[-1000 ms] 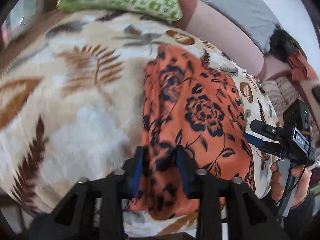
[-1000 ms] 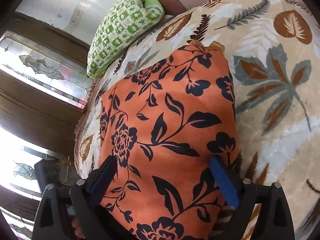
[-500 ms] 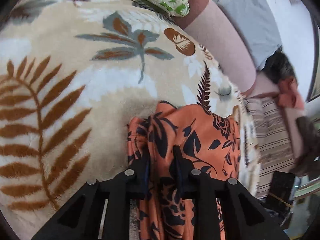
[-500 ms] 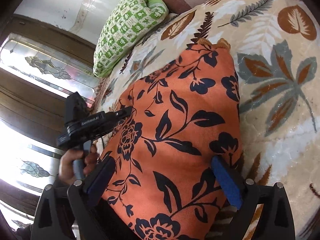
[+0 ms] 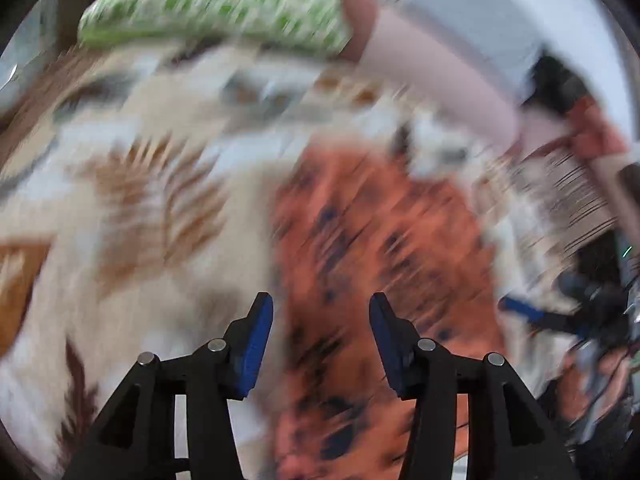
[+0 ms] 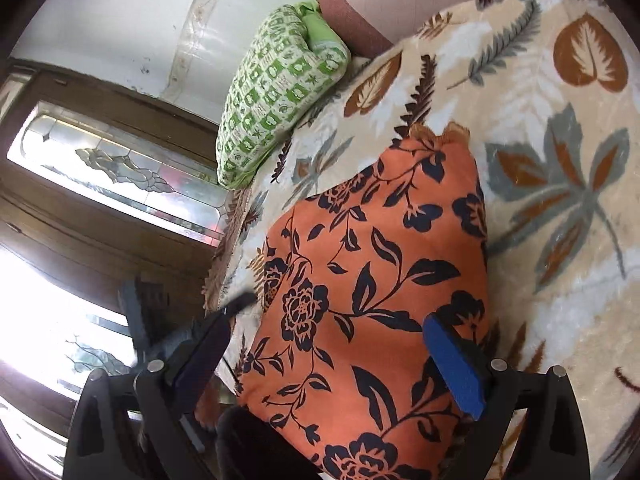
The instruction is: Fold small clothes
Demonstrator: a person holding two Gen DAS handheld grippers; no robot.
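An orange garment with a dark floral print (image 6: 376,288) lies folded on the leaf-patterned blanket (image 6: 560,184). My right gripper (image 6: 332,348) is open and empty, its blue pads (image 6: 454,364) spread over the garment's near end. The left wrist view is motion-blurred. There my left gripper (image 5: 320,332) is open and empty, held above the garment (image 5: 372,248) near its left edge. The left gripper shows blurred at the lower left of the right wrist view (image 6: 192,328), beside the garment's left side.
A green patterned pillow (image 6: 280,80) lies at the head of the bed against a pinkish bolster (image 6: 352,12). Glass-paned wooden doors (image 6: 100,184) stand to the left. A striped cloth (image 5: 568,200) lies past the bed's right side.
My left gripper was shut on the garment's edge and carried it across; now it has opened, let go and pulled back fast. My right gripper stays open over the garment.
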